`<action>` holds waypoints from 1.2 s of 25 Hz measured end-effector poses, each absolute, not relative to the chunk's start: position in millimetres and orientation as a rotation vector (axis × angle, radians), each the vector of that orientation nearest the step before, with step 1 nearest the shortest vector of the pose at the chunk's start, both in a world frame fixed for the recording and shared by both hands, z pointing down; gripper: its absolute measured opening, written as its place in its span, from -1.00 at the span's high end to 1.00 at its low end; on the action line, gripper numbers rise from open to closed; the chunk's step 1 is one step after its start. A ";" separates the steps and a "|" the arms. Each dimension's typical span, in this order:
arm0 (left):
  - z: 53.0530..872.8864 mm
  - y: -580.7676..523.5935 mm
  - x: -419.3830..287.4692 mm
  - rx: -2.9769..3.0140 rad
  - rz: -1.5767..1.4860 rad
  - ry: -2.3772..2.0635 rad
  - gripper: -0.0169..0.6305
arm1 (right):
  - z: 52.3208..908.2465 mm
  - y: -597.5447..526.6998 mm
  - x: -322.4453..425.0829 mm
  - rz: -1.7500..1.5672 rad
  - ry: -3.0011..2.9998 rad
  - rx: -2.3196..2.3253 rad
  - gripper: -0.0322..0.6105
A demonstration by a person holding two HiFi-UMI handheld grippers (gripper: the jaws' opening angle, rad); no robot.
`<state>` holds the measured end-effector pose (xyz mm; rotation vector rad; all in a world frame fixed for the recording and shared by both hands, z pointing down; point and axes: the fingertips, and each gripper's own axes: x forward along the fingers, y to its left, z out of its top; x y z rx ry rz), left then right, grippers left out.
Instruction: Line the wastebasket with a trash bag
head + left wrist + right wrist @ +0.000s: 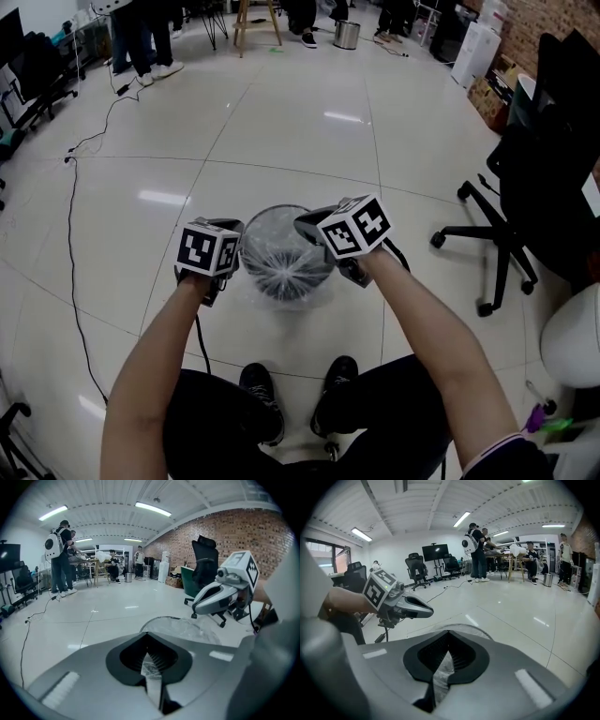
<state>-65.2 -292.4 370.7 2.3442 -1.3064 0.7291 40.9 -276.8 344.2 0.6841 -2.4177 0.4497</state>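
So both grippers have their jaws pinched fully together, each on a thin sliver of the trash bag point(281, 261). In the left gripper view a crinkly strip of clear film point(151, 668) runs up between the ribbed black pads point(164, 660), and it's the same in the right gripper view, with film point(439, 678) squeezed in the closed slot.

From the head view, the left gripper point(234, 234) sits at the left edge of the wastebasket point(281, 294) and the right gripper point(307, 225) at its upper right edge, so the bag's mouth hangs between the two. The basket is on the floor point(281, 122) right in front of the person's shoes point(262, 394).

Materials: the bag is see-through, shiny plastic with creases fanning out from a bright spot low inside the basket. The basket is round with a dark wall. The grippers are smooth grey shells, each with a white cube point(208, 249) printed with black square markers. The floor is glossy pale tile.

Count: one basket, one bag, two grippers, two cubes, two black shoes, and one black office chair point(525, 178) off to the right.
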 end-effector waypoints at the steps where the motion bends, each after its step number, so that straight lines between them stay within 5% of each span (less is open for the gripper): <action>1: 367.7 -290.0 -63.2 2.349 0.716 -1.308 0.91 | 344.4 -271.0 37.9 0.455 -2.413 0.675 0.89; 11: 366.2 -257.6 -70.3 2.339 0.680 -1.320 0.91 | 342.5 -214.7 5.8 0.445 -2.390 0.553 0.89; 13: 367.5 -254.5 -73.9 2.322 0.671 -1.323 0.91 | 342.9 -209.3 2.9 0.431 -2.384 0.552 0.66; 17: 366.3 -253.8 -68.1 2.329 0.662 -1.308 0.91 | 355.2 -215.6 10.7 0.448 -2.329 0.613 0.51; 23: 371.3 -255.3 -55.2 2.357 0.669 -1.261 0.91 | 374.9 -232.9 11.5 0.463 -2.287 0.647 0.71; 30: 382.5 -266.4 -58.3 2.337 0.661 -1.245 0.91 | 394.2 -258.6 8.4 0.489 -2.255 0.646 0.71</action>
